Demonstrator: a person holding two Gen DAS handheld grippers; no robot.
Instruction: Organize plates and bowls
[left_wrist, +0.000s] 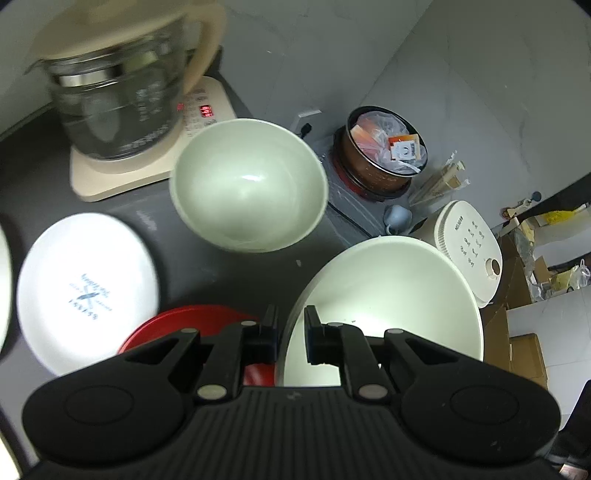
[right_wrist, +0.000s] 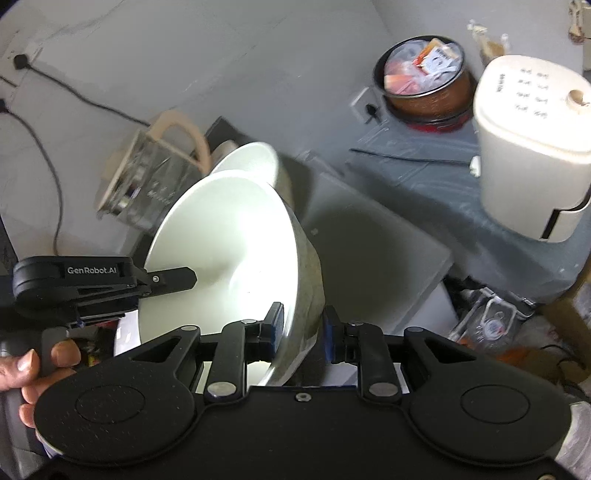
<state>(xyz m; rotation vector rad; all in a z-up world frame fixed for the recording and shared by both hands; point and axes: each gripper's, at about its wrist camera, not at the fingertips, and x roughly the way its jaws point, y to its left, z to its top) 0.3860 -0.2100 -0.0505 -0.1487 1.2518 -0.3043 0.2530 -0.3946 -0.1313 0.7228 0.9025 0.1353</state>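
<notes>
In the left wrist view my left gripper (left_wrist: 291, 332) straddles the near rim of a large pale bowl (left_wrist: 384, 295), one finger inside and one outside, with a narrow gap. A second pale bowl (left_wrist: 247, 188) stands behind it. A white plate with blue print (left_wrist: 88, 291) lies at the left and a red plate (left_wrist: 192, 325) sits under the gripper. In the right wrist view my right gripper (right_wrist: 301, 328) holds the same large bowl (right_wrist: 221, 251) by its rim, tilted on edge. The second bowl (right_wrist: 251, 158) shows behind it. The left gripper's body (right_wrist: 74, 284) reaches in from the left.
A glass kettle on a beige base (left_wrist: 118, 96) stands at the back left. A brown pot full of packets (left_wrist: 384, 155), a blue cup (left_wrist: 397, 218) and a white rice cooker (left_wrist: 469, 247) stand at the right. Cardboard boxes lie beyond the counter's right edge.
</notes>
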